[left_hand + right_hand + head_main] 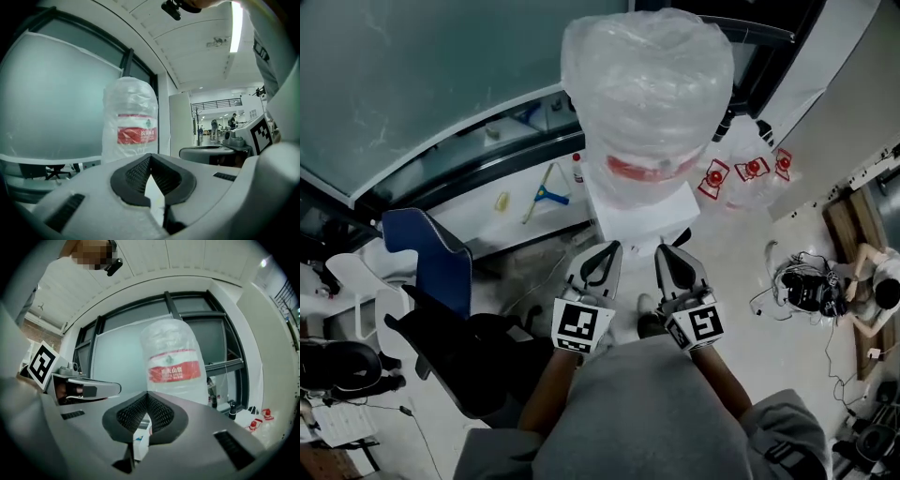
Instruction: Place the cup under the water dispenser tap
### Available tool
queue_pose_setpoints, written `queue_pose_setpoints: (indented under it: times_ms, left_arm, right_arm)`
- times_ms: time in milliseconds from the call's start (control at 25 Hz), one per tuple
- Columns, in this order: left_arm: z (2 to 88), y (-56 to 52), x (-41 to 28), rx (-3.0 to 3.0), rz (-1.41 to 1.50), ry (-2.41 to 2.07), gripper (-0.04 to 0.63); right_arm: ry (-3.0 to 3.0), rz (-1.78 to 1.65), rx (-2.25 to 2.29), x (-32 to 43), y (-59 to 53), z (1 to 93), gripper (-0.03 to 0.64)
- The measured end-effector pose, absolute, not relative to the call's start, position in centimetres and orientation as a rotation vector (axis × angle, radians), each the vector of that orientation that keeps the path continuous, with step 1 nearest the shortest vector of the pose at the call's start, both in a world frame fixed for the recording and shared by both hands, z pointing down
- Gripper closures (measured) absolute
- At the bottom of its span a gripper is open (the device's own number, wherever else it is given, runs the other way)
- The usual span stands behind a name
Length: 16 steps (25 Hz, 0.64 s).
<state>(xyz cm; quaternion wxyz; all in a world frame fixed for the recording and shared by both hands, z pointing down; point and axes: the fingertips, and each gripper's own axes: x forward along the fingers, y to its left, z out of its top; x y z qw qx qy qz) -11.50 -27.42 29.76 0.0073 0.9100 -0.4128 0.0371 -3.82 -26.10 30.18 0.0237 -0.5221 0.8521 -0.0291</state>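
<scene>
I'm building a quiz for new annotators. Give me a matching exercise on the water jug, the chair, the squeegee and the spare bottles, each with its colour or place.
Things:
1. water jug
2. chair
3. squeegee
4. spare bottles

Descriptions:
A. yellow handle, lying flat
B. on top of the dispenser, wrapped in plastic
C. blue back
D. red tags, right of the dispenser

Pairs: 1-B, 2-C, 3-A, 4-D

Floor (741,272) with dispenser (642,214), chair (455,361), spare bottles (748,180)
</scene>
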Motion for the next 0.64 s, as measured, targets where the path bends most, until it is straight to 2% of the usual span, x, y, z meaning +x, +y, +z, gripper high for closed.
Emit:
queue_pose_setpoints:
  times_ms: [360,640]
  left_arm:
    - [25.7,-29.1,-9.4,2.969,0.011,-1.252,0.586]
    - [22.9,-26.2,-8.9,3.008,-0.020,-1.208,0.586]
  right_arm:
    - [2.574,0.096,-1.620,-2.9,-27.4,25.2,0.606]
    - [2.551,0.161,-1.621,-2.9,-24.3,22.0,0.606]
